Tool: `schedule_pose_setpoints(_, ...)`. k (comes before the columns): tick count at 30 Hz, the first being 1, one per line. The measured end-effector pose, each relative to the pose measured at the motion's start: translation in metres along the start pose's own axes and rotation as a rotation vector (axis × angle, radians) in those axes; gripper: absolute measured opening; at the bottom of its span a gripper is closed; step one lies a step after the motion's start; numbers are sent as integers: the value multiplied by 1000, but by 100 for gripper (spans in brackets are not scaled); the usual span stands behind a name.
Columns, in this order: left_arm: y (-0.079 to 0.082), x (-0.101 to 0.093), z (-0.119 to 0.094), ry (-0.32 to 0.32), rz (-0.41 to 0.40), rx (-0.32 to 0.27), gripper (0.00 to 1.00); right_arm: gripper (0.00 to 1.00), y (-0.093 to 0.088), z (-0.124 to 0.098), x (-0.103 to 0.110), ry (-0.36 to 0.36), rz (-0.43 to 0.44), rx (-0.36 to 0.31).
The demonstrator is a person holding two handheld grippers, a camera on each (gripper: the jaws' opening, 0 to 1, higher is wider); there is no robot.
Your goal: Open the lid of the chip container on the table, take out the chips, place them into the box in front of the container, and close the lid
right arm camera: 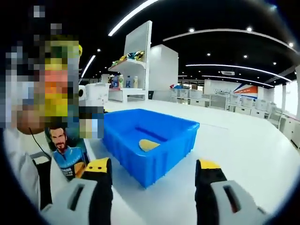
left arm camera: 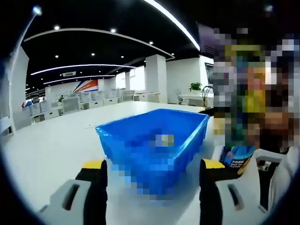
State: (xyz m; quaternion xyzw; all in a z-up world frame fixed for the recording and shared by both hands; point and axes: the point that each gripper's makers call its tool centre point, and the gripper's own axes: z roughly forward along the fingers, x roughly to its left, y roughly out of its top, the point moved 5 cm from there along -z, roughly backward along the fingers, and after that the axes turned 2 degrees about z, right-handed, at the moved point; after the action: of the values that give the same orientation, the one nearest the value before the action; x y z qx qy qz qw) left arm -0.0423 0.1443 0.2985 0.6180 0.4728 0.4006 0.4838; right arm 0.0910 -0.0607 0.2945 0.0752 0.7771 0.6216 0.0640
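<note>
Both grippers, left [left arm camera: 153,176] and right [right arm camera: 153,176], released, empty. Yellow chip [right arm camera: 148,144] already inside blue plastic box [right arm camera: 149,140] ahead of jaws. Tall printed chip canister [right arm camera: 68,154] beside right gripper's left jaw; steady it before capping.

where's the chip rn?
In the right gripper view, one yellow chip lies on the floor of the blue box, right of the chip container.

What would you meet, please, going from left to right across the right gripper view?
Chip can → blue box with a chip inside → bare white table.
</note>
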Motion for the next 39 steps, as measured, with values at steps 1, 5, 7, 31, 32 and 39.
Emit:
schedule_pose_setpoints(1, -1, 1, 1, 2, -5, -1, 79, 73, 0, 2, 1, 4, 2, 1)
schedule_pose_setpoints(5, -5, 0, 8, 7, -14, 10, 81, 74, -4, 9, 3, 20, 10, 6)
schedule_pose_setpoints(7, -6, -3, 11, 0, -27, 6, 80, 74, -5, 13, 3, 25, 21, 11)
schedule_pose_setpoints(31, -13, -2, 18, 1, -33, -26, 75, 72, -13, 28, 6, 49, 64, 12)
schedule_pose_setpoints(32, -14, -1, 16, 2, -21, -27, 73, 72, -13, 28, 7, 50, 61, 13)
schedule_pose_setpoints(39, -10, 5, 7, 0, 4, -53, 66, 71, -13, 29, 8, 53, 58, 19)
